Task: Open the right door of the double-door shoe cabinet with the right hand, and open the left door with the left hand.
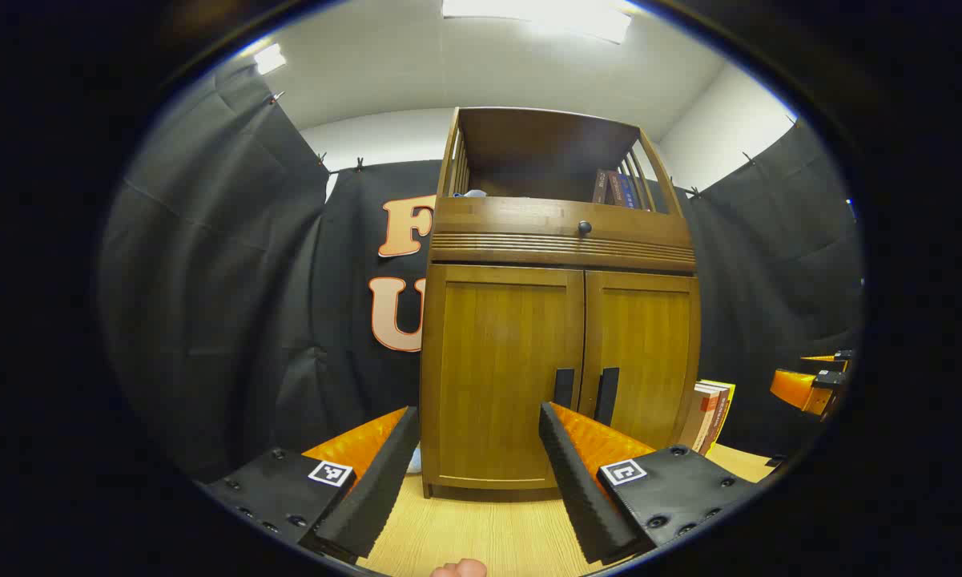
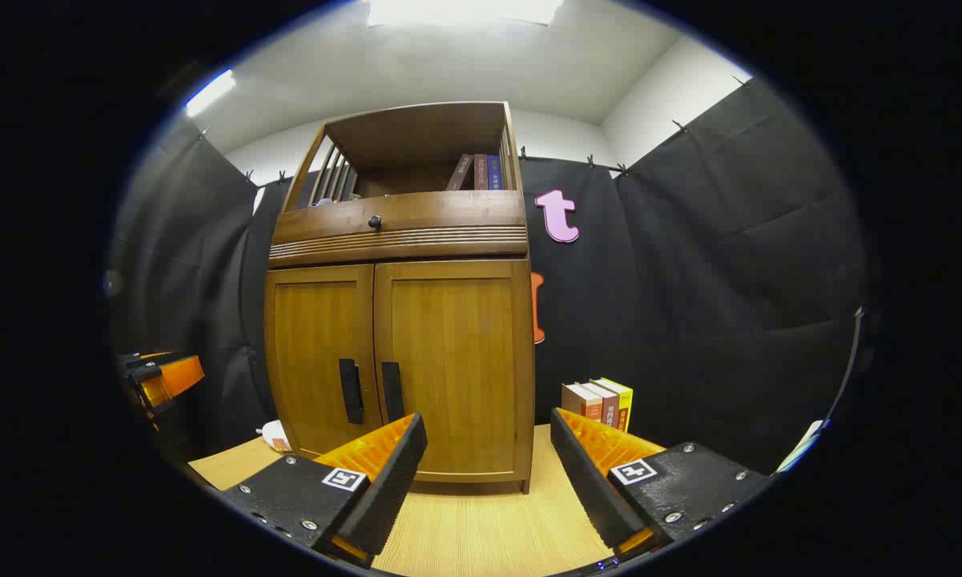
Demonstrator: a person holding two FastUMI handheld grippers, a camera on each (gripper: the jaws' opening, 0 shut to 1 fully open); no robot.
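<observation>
A brown wooden shoe cabinet (image 1: 561, 320) (image 2: 400, 320) stands ahead with both doors closed. The left door (image 1: 501, 377) (image 2: 320, 353) and right door (image 1: 645, 361) (image 2: 456, 361) each carry a dark vertical handle beside the centre seam: left handle (image 1: 563, 389) (image 2: 351, 390), right handle (image 1: 606, 394) (image 2: 392, 390). My left gripper (image 1: 476, 425) is open, a short way in front of the left door, touching nothing. My right gripper (image 2: 487, 429) is open before the right door, also holding nothing. The other gripper appears at the edge in each view (image 1: 809, 385) (image 2: 160, 377).
Above the doors sits a drawer with a round knob (image 1: 584, 227) (image 2: 375, 221) and an open shelf holding books (image 2: 476, 171). Several books (image 1: 711, 413) (image 2: 601, 403) stand on the wooden surface (image 2: 464, 529) right of the cabinet. A small white object (image 2: 275, 435) lies at its left.
</observation>
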